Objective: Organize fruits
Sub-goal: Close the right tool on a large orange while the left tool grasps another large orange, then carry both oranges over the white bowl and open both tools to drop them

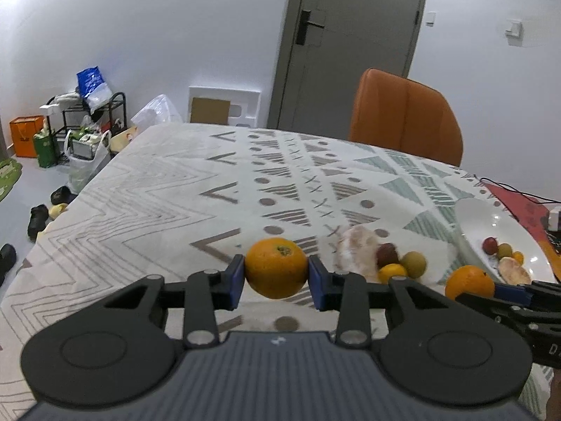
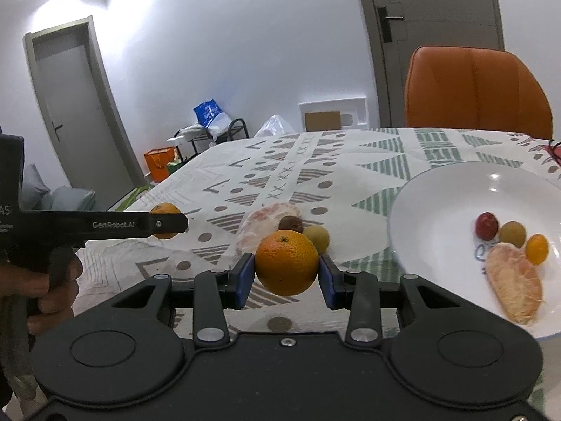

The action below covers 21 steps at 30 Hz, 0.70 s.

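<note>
My left gripper (image 1: 276, 275) is shut on an orange (image 1: 276, 267), held above the patterned tablecloth. My right gripper (image 2: 286, 272) is shut on a second orange (image 2: 286, 262); that orange (image 1: 470, 281) also shows at the right of the left wrist view. On the cloth between them lie a pomelo segment (image 2: 266, 219), a dark red fruit (image 2: 291, 224), a greenish fruit (image 2: 316, 238) and a small yellow fruit (image 1: 392, 272). The white plate (image 2: 431, 203) at the right holds a red fruit (image 2: 486, 225), a greenish fruit (image 2: 512, 233), a small orange-yellow fruit (image 2: 536, 248) and a pomelo segment (image 2: 517, 286).
An orange chair (image 2: 477, 87) stands behind the table's far edge. A red mat with a black cable (image 1: 519, 200) lies at the far right. Bags, a rack (image 1: 94, 115) and shoes crowd the floor to the left. A hand (image 2: 42, 280) holds the left gripper's handle.
</note>
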Tool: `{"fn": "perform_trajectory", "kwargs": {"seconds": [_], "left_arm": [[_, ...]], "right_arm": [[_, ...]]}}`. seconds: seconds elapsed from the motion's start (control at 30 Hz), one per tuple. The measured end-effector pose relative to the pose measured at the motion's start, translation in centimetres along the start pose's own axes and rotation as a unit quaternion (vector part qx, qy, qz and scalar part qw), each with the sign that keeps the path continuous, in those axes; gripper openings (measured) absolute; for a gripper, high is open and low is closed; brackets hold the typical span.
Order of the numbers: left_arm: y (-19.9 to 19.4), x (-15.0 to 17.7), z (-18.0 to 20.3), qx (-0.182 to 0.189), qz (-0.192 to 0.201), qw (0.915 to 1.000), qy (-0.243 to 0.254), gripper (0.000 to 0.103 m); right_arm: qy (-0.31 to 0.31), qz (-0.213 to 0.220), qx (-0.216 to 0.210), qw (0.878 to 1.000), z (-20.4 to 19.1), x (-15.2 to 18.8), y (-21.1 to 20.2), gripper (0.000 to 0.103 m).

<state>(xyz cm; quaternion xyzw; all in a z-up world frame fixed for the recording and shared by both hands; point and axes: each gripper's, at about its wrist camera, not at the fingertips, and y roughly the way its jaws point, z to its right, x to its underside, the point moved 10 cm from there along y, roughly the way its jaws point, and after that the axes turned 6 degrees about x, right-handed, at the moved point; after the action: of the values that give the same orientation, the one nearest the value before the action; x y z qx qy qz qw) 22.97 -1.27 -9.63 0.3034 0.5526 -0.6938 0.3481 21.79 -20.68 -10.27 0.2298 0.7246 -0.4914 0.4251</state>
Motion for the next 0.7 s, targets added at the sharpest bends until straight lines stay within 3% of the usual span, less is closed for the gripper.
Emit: {"fn": "perform_trajectory", "kwargs": {"seconds": [0.7], "left_arm": [[0.6,-0.3,7.5,0.037,0.001,0.9981,0.05,0.036]], "right_arm": [[0.039,0.026,0.033,0.998,6.1,0.0,-2.8,0.037]]}}
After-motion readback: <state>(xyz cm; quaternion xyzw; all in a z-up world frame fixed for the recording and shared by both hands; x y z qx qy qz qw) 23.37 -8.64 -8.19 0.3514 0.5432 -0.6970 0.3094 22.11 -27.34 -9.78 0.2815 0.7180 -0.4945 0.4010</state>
